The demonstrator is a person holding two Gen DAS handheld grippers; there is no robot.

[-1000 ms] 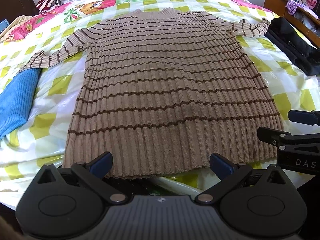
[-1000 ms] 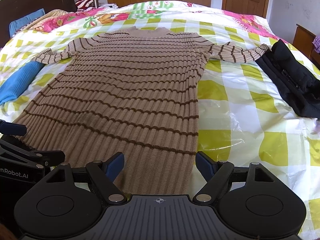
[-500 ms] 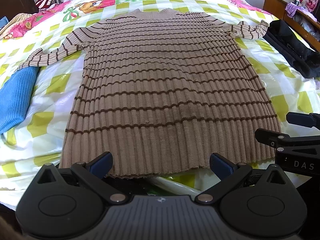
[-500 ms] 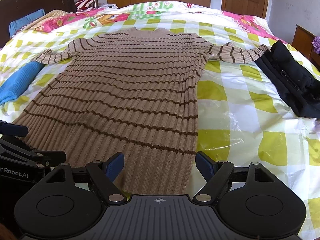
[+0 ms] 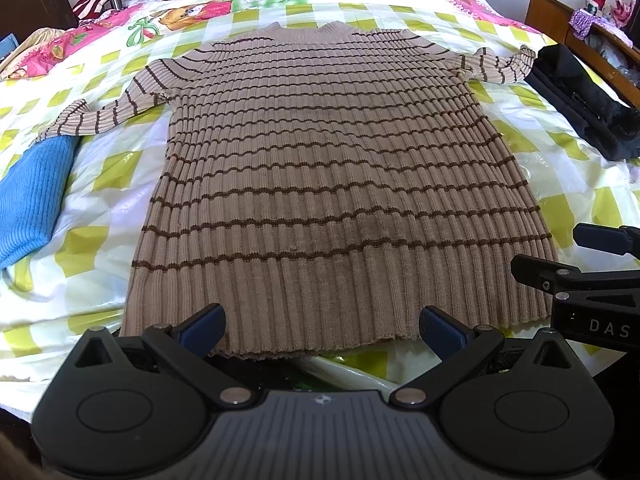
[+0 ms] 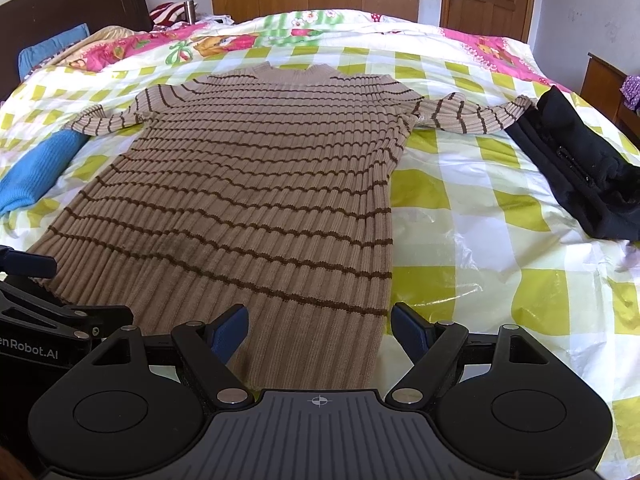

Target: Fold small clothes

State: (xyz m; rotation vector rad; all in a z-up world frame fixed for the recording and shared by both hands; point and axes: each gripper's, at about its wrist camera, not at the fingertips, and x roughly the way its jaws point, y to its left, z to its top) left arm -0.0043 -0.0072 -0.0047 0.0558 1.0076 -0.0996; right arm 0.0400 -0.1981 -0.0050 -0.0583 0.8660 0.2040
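A tan ribbed sweater with brown stripes (image 5: 332, 168) lies flat on the bed, sleeves spread to both sides, hem nearest me; it also shows in the right wrist view (image 6: 256, 200). My left gripper (image 5: 322, 330) is open and empty, just above the hem's near edge. My right gripper (image 6: 320, 330) is open and empty, over the hem's right corner. The right gripper also shows at the right edge of the left wrist view (image 5: 580, 272). The left gripper shows at the left edge of the right wrist view (image 6: 44, 300).
The bed (image 6: 480, 208) has a yellow-and-white checked cover under clear plastic. A folded blue knit (image 5: 28, 200) lies left of the sweater. A folded black garment (image 6: 576, 164) lies by the right sleeve. A wooden nightstand (image 5: 568, 16) stands at the right.
Both grippers have drawn back and up a little, so the sweater looks smaller and farther off. The jaws stay open and the sweater has not moved.
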